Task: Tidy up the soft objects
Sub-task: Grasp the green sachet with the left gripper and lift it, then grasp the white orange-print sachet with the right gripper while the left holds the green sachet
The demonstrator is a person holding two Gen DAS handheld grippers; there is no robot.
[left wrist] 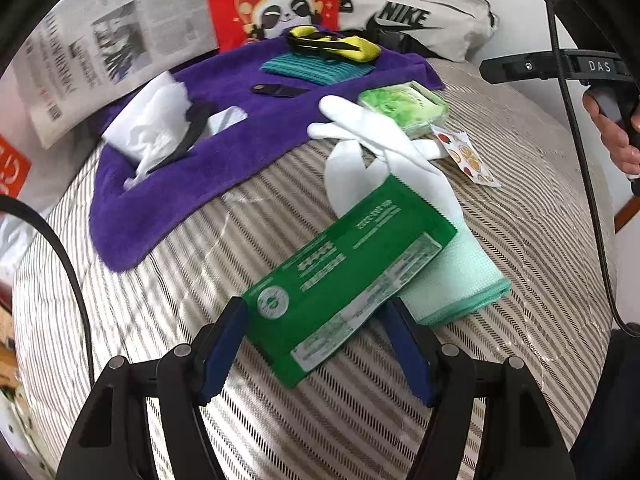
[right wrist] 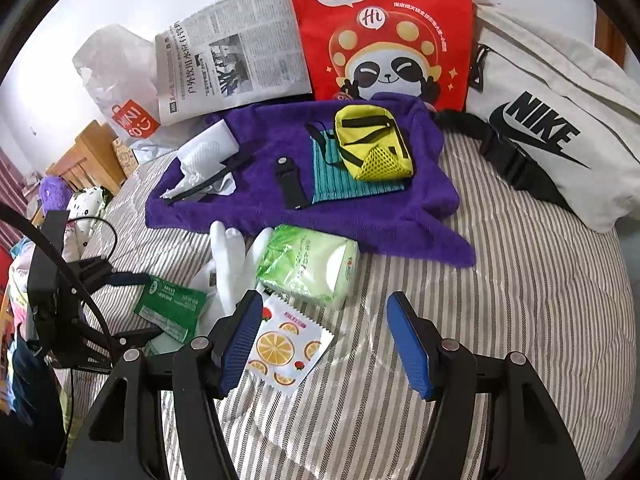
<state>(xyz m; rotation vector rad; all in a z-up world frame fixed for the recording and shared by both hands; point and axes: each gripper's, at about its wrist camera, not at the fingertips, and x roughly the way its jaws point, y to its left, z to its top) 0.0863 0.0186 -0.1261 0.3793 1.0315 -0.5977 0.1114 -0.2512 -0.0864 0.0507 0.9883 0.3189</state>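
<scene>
The left tongs [left wrist: 316,344] stand wide around the near end of a green packet [left wrist: 344,288] that lies on the striped bed [left wrist: 360,420]; whether the pads touch it is hard to tell. The packet overlaps a white glove [left wrist: 384,148] and a mint cloth [left wrist: 460,280]. The right tongs [right wrist: 324,344] are wide and empty, with a fruit-print sachet [right wrist: 284,348] just beside the left pad, near a green tissue pack [right wrist: 308,264]. Behind lies a purple towel [right wrist: 360,224].

Fluffy purple towel [right wrist: 304,184], glossy green plastic packet [left wrist: 344,280], striped woven bedcover [right wrist: 500,300].
</scene>
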